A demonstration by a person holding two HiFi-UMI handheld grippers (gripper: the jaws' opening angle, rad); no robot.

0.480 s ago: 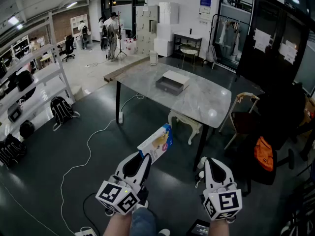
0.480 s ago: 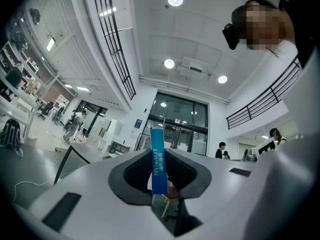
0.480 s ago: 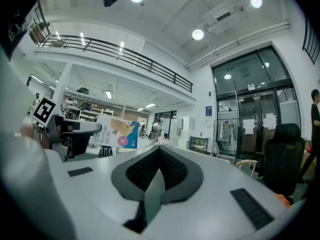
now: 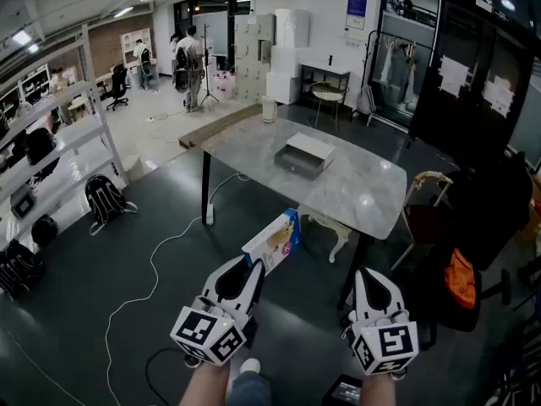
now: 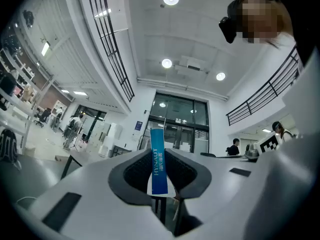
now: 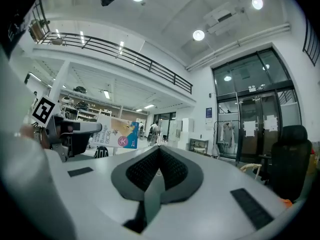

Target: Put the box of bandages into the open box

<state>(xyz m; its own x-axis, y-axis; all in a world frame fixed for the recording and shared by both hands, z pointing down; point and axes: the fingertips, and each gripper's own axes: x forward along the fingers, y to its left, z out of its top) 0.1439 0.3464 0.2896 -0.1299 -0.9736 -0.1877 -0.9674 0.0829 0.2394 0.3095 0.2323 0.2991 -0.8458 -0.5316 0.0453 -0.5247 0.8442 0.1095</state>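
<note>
L gripper (image 4: 247,276) clamped on the box of bandages (image 4: 272,242), thin edge between the pads, rest sticking out fwd past the fingertips. R gripper (image 4: 373,284) jaws together, nothing in them. Open box (image 4: 304,156) sits on the table (image 4: 372,194), well ahead of both sets of fingers. Best bet imo: walk in w/ grip firm, get fingertips right over the opening before releasing
</note>
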